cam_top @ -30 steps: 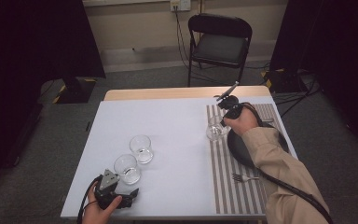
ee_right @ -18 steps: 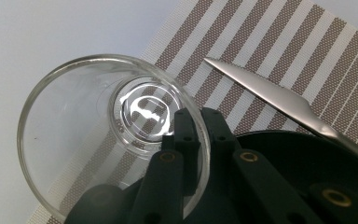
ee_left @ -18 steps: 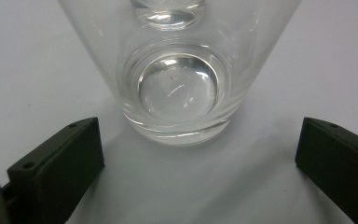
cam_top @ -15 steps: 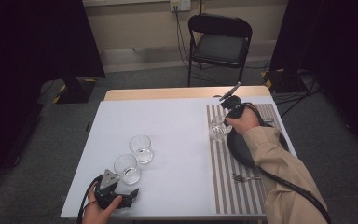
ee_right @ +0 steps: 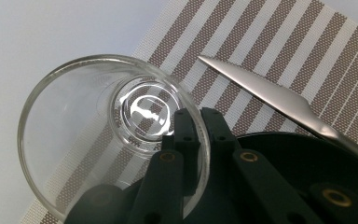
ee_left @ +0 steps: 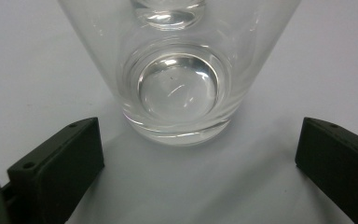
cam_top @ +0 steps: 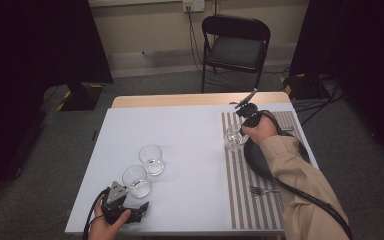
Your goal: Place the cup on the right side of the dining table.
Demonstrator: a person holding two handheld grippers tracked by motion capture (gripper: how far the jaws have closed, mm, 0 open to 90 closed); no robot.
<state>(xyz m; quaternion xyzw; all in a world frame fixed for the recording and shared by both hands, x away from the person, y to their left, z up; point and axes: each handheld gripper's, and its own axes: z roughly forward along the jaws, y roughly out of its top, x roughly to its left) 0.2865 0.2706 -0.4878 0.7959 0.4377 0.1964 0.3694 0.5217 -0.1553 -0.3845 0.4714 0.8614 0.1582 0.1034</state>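
Right gripper (ee_right: 200, 135): jaws clamping the rim of a clear glass (ee_right: 98, 135), one inside and one outside its wall, the glass standing on the striped placemat (ee_right: 279, 42) beside a black plate (ee_right: 279, 158) and a knife (ee_right: 279, 100). Left gripper (ee_left: 200, 154): jaws spread wide, resting on the white table (cam_top: 190, 135), facing a second glass (ee_left: 177, 88) without touching it.

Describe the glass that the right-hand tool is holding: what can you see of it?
The glass is a clear, empty tumbler with a thick round base, standing upright at the left edge of the striped placemat. The right gripper is shut on its rim, one jaw inside the wall and one outside. A black plate and a knife lie close beside it.
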